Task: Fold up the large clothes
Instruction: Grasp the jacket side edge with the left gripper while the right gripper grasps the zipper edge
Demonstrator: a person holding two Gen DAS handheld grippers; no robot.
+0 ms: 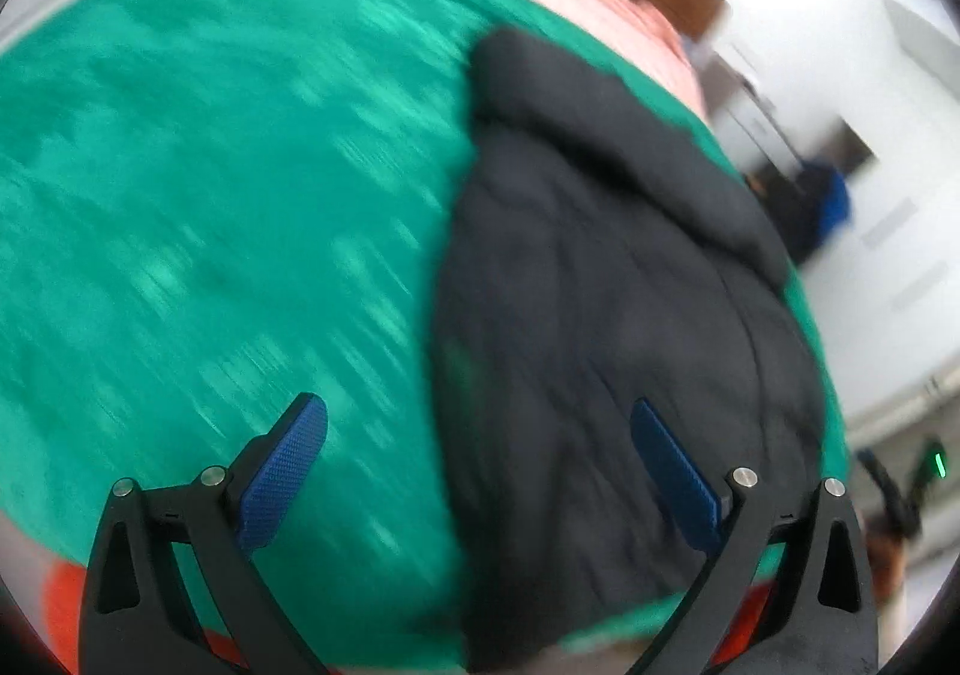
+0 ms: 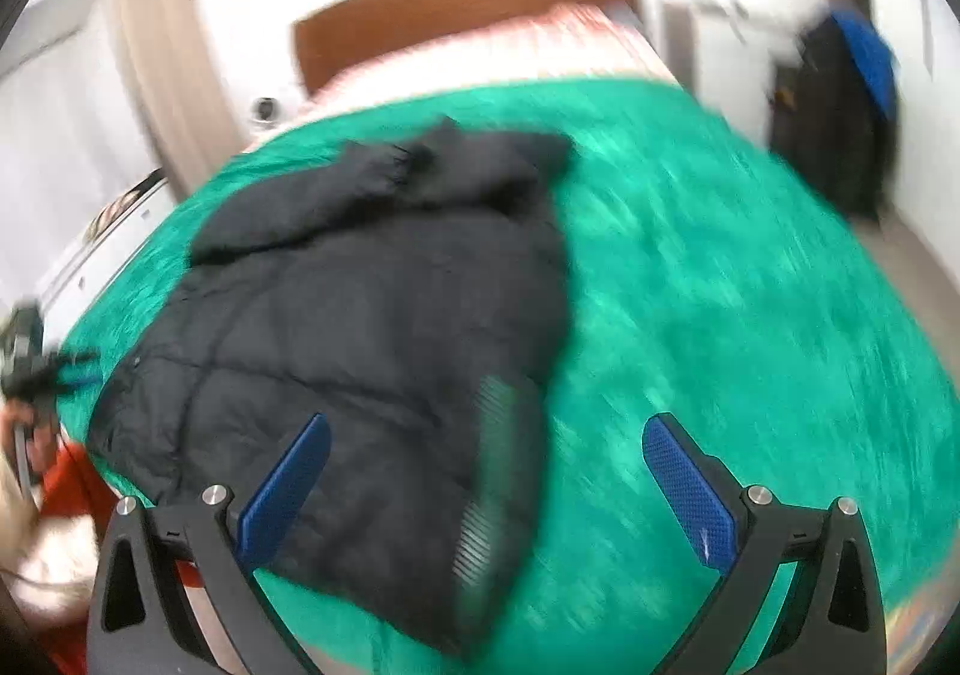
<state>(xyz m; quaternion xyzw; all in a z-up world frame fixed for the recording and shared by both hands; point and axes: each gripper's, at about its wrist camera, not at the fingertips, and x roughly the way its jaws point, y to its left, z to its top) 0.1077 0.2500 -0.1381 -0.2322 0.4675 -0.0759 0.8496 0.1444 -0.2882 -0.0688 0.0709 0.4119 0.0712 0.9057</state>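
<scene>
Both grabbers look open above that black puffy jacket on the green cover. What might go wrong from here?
Two likely snags:
1. The black jacket looks thick and already doubled over, so an open tool might pinch only the top layer.
2. The jacket sits near the green cover's edge; the left tool tugging it could slide it off.
</scene>
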